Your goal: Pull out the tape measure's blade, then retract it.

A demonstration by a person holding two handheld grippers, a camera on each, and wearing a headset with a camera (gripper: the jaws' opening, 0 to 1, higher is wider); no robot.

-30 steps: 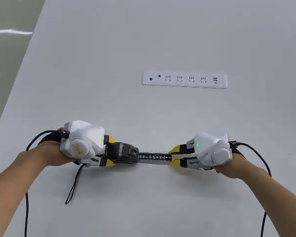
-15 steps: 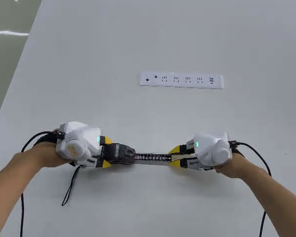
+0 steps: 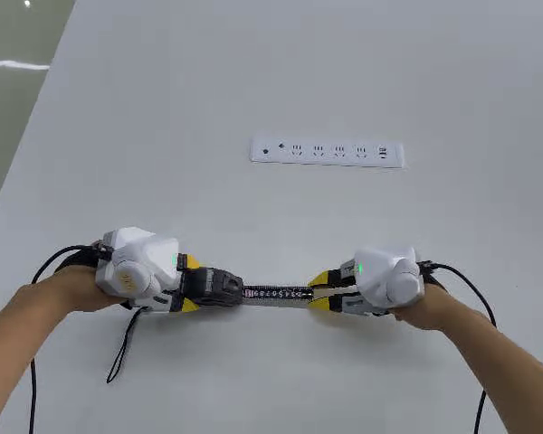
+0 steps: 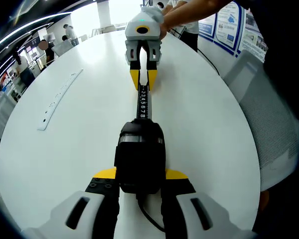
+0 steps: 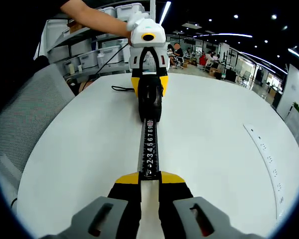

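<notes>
Left gripper [image 3: 194,286] is clamped on the tape measure [image 3: 219,286] case, resting on the table [image 3: 253,72] close to the person. Right gripper [image 3: 319,293] pinches the blade [image 3: 276,294] tip, with a short stretch out. Looks like the pull phase. Best to draw straight along the blade, level, case pinned flat, or the tip may slip. No containers here. A power strip [image 3: 327,151] lies well behind.

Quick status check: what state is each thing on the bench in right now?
left gripper: shut on the tape measure case.
right gripper: shut on the tip of the blade.
tape measure case: clamped between the jaws.
blade: partly pulled out, straight.
power strip: flat on the table, sockets empty.
</notes>
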